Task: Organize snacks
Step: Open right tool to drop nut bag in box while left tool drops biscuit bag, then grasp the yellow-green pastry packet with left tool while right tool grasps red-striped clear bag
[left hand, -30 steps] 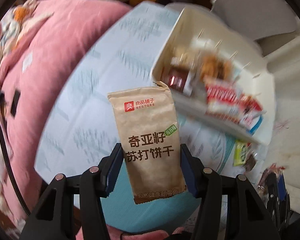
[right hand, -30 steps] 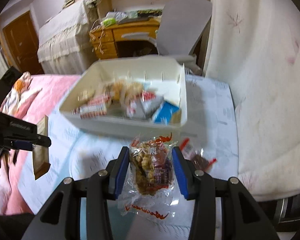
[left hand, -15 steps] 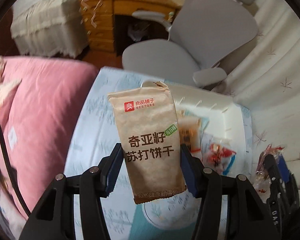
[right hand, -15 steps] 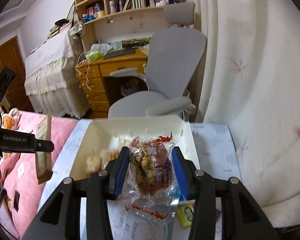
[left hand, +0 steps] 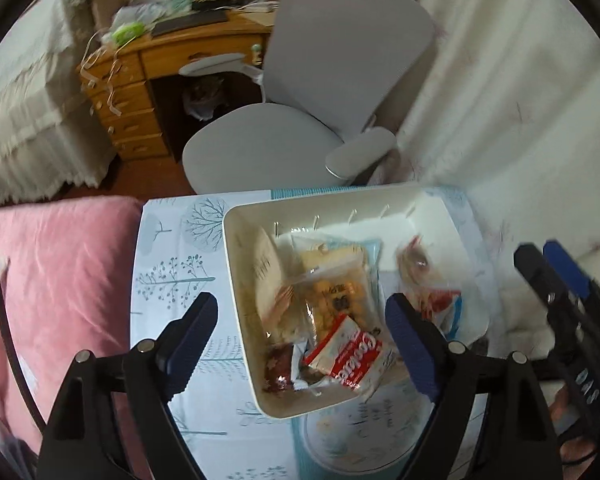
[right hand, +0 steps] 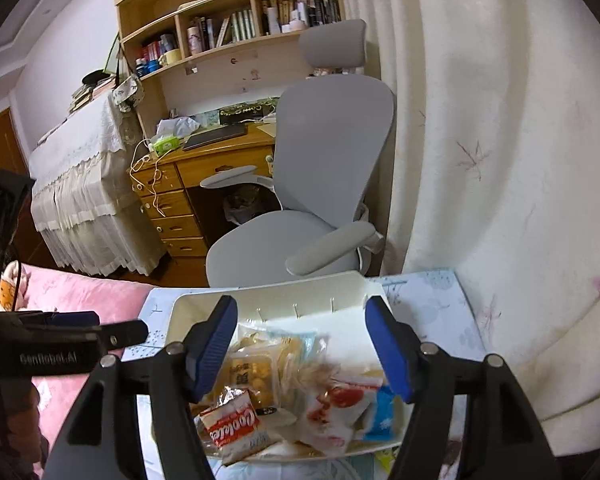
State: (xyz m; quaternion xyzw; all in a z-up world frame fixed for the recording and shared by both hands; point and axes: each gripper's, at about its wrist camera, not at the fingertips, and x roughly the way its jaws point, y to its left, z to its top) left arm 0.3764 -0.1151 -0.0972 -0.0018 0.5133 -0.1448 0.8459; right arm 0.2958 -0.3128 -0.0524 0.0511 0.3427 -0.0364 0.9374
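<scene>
Left gripper (left hand: pixel 302 338) hanging above the near end of a white bin (left hand: pixel 236 280), jaws opening and spread wide, nothing gripped between the blue pads. Right gripper (right hand: pixel 302 350) likewise over the same bin (right hand: pixel 188 312), jaws opening, no packet pinched between them. Seen in the left wrist view at the right edge, the right gripper just beside the bin's far side. Straight below, snacks heaped loose in the bin: a tan cracker packet (left hand: pixel 270 276) leaning on the left inner wall, blurred; a clear bag of golden puffs (left hand: pixel 336 292) beside it in the middle; a red-and-white Cookies pack (left hand: pixel 354 354) lying at the near end, overlapping the puffs bag; a dark brown wrapper (left hand: pixel 278 366) in the near left corner, touching the Cookies pack; a clear red-printed bag (left hand: pixel 424 276) on the right side, blurred; a blue-and-white packet (right hand: pixel 382 412) next to it at the bin's right wall. Bin resting on a pale blue tablecloth printed with trees (left hand: pixel 172 264), partly over a round printed patch at the near edge. Left of the cloth, a pink quilt (left hand: pixel 56 280). Beyond the table, a grey office chair (left hand: pixel 300 120) pulled up near a wooden desk with drawers (left hand: pixel 128 100), a bookshelf (right hand: pixel 236 24) above it, and a cream curtain (right hand: pixel 480 140) down the right side.
</scene>
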